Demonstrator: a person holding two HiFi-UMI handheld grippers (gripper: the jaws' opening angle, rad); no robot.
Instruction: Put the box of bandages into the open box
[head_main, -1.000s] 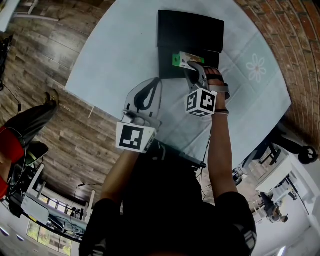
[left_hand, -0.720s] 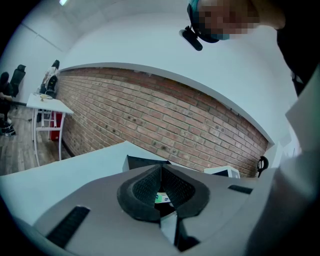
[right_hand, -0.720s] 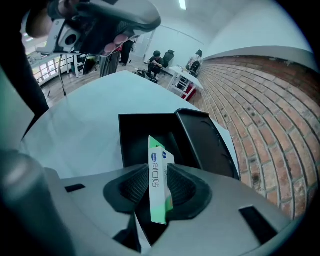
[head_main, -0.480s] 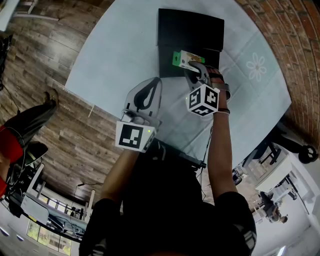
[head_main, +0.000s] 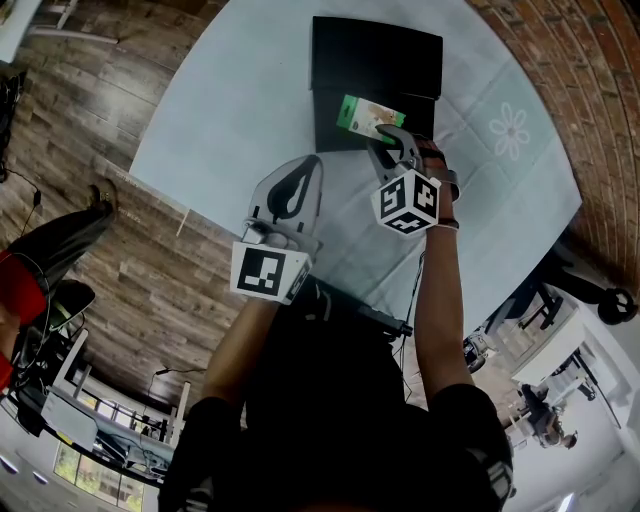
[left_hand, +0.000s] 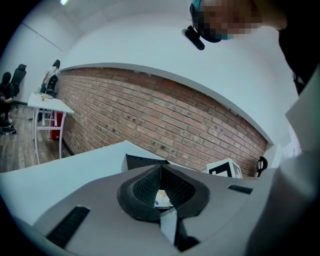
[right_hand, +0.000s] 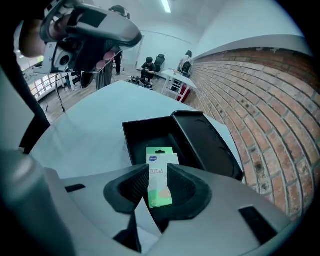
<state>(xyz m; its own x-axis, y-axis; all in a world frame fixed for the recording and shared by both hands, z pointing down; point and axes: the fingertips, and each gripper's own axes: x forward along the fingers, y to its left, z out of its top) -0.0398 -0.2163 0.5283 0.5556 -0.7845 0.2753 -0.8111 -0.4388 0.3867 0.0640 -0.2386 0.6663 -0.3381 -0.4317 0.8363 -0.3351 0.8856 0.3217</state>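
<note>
Our right claw (right_hand: 158, 172) grips the bandages (right_hand: 161, 160) by the long edges above the box's (right_hand: 145, 134) near end, a carton we judge light and crushable, while our left claw (left_hand: 161, 167) sits closed, empty.

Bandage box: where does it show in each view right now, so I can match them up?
Head view: the bandage box is upper centre, held by the right gripper over the near edge of the open black box.
Left gripper view: only a pale sliver, probably the box, shows behind the shut left gripper.
Right gripper view: centre, clamped between the fingers.
Shared landmark: the open black box, in all three views.
</note>
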